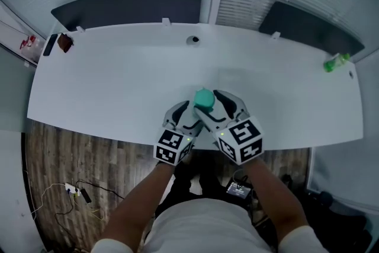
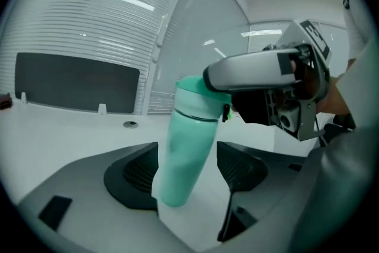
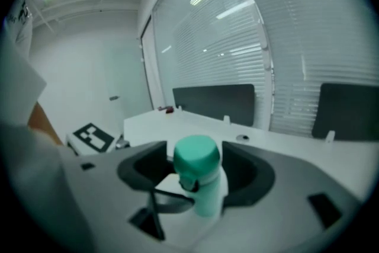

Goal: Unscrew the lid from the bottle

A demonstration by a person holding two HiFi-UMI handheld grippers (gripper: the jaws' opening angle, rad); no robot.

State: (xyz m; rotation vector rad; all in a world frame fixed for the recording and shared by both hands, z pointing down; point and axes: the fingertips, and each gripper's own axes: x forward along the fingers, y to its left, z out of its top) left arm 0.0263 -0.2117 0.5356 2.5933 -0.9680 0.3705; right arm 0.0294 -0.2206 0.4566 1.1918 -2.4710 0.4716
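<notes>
1. A teal bottle (image 2: 189,139) stands upright near the front edge of the white desk (image 1: 118,86), long axis vertical, between both grippers.
2. The left gripper (image 2: 186,172) has its jaws gaping wide round the bottle's body, not pressing on it.
3. The right gripper (image 3: 198,178), equally wide, flanks the lid (image 3: 196,157) without gripping it.

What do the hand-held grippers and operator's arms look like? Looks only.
The left hand-held gripper and right hand-held gripper each have a light grey moulded shell, black textured pads and a white cube with black square markers. A small green light shows on each. The person wears a white short-sleeved top.
</notes>
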